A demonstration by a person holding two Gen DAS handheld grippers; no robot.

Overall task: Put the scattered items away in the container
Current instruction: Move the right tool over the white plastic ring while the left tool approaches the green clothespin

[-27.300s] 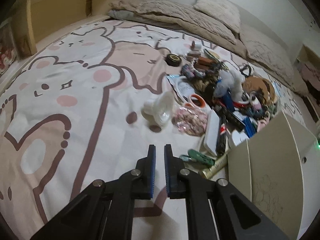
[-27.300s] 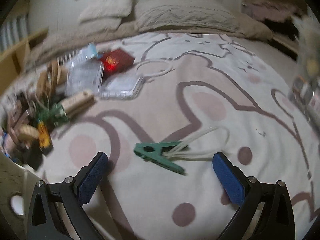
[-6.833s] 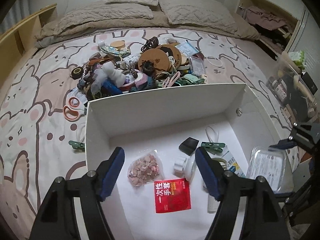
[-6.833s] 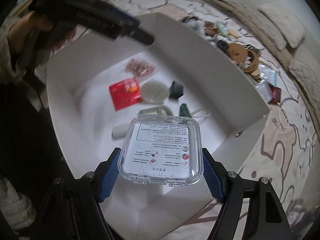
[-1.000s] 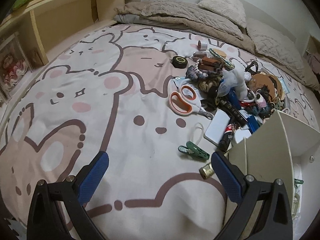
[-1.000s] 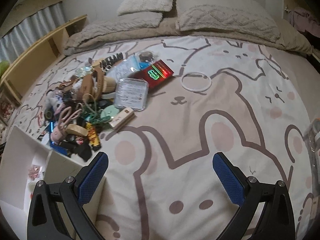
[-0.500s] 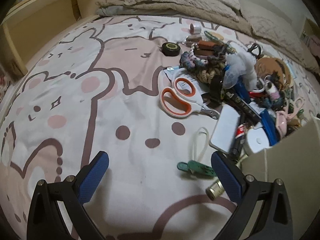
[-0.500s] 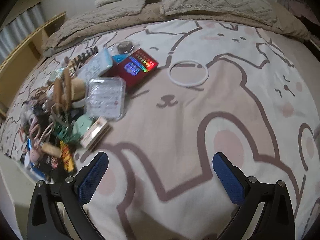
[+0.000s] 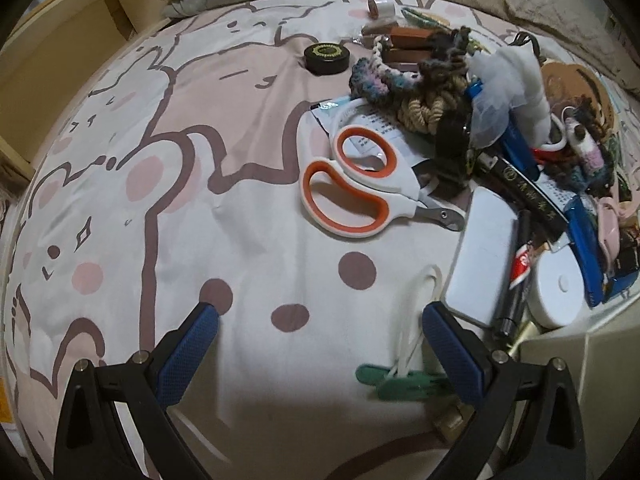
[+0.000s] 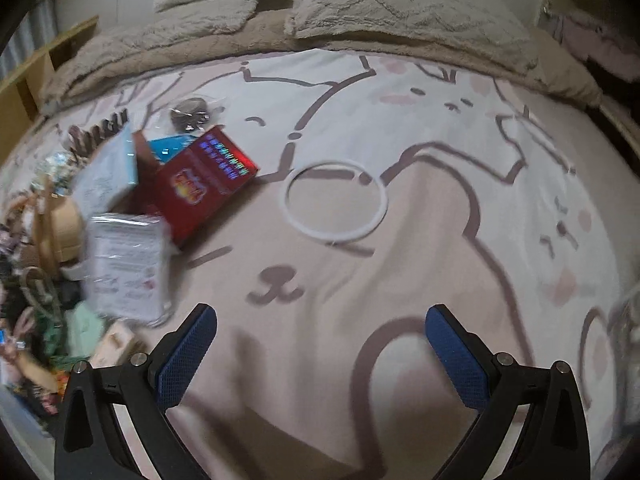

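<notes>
My left gripper (image 9: 320,322) is open and empty, low over the printed bedsheet. Orange-and-white scissors (image 9: 352,188) lie ahead of it. A green clip (image 9: 394,380) with a white cord loop sits by its right finger. The white container's corner (image 9: 580,384) shows at lower right, beside a white flat case (image 9: 482,256) and the heap of clutter (image 9: 520,92). My right gripper (image 10: 320,346) is open and empty above bare sheet. Ahead of it lie a white ring (image 10: 338,206), a red box (image 10: 200,182) and a clear plastic case (image 10: 126,266).
A black tape roll (image 9: 326,56) sits beyond the scissors. A wooden shelf unit (image 9: 52,64) borders the bed on the left. Pillows and a beige blanket (image 10: 360,4) line the far end. More small items pile up at the left edge (image 10: 36,300) of the right wrist view.
Both grippers have moved forward and lower toward the bed. The scissors and green clip are nearer in the left view; the white ring and red box are nearer in the right view.
</notes>
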